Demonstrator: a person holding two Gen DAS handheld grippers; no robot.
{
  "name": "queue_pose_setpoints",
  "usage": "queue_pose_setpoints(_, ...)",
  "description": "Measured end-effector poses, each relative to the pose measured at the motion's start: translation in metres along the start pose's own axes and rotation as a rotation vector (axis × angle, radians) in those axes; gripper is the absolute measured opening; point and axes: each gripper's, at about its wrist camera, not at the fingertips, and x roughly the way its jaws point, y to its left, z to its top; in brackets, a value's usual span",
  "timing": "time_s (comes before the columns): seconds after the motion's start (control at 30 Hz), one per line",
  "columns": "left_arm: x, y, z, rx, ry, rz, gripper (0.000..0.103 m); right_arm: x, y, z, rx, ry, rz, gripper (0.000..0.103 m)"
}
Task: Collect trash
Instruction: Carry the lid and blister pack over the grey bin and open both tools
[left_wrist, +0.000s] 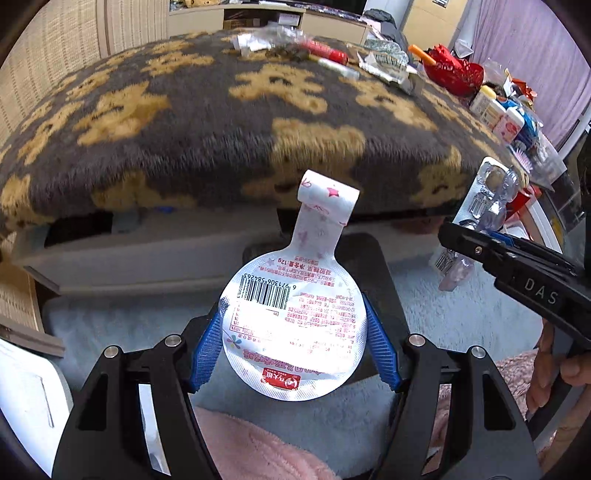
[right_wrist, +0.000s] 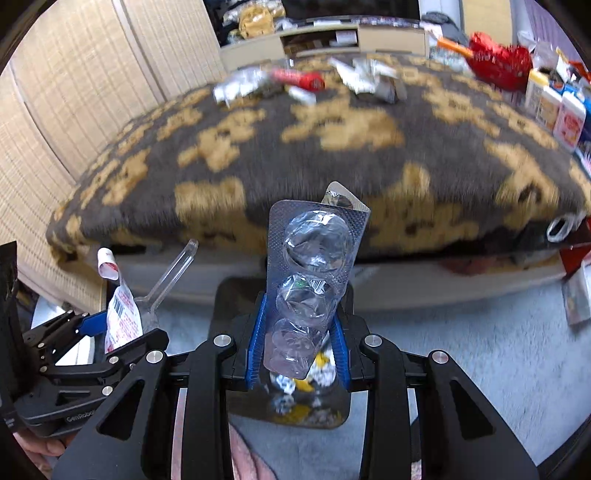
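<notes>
My left gripper (left_wrist: 293, 332) is shut on a round white foil candy wrapper (left_wrist: 295, 317) with a barcode, red print and a curled tab, held in front of the table edge. It also shows in the right wrist view (right_wrist: 122, 317), with a clear plastic stem (right_wrist: 173, 269) beside it. My right gripper (right_wrist: 299, 332) is shut on an empty clear blister pack (right_wrist: 310, 280) with a silver backing. The pack also shows in the left wrist view (left_wrist: 487, 199) at the right. More trash (left_wrist: 295, 48) lies at the far side of the table.
A low table covered by a brown and tan fuzzy blanket (left_wrist: 221, 122) fills the view ahead. Bottles and boxes (left_wrist: 506, 118) and a red foil bag (left_wrist: 458, 70) crowd its right end. A dark bin (left_wrist: 369, 254) sits below the grippers on grey carpet (left_wrist: 417, 280). Woven panels (right_wrist: 74, 110) stand left.
</notes>
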Motion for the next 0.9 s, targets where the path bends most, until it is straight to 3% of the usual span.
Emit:
queue_pose_setpoints(0.3, 0.039, -0.005, -0.029, -0.016, 0.086, -0.032, 0.066, 0.048, -0.006, -0.028, -0.003, 0.140, -0.018, 0.033)
queue_pose_setpoints(0.73, 0.070, -0.003, -0.032, -0.032, 0.160, -0.043, 0.067, 0.067, -0.002, -0.025, 0.004, 0.171, -0.018, 0.035)
queue_pose_setpoints(0.83, 0.069, 0.002, -0.032, -0.043, 0.166, -0.037, 0.067, 0.065, -0.003, -0.023, 0.016, 0.162, -0.020, 0.060)
queue_pose_setpoints(0.9, 0.068, 0.002, -0.031, -0.048, 0.166, -0.040, 0.073, 0.064, -0.005, -0.022, 0.027, 0.151, -0.024, 0.063)
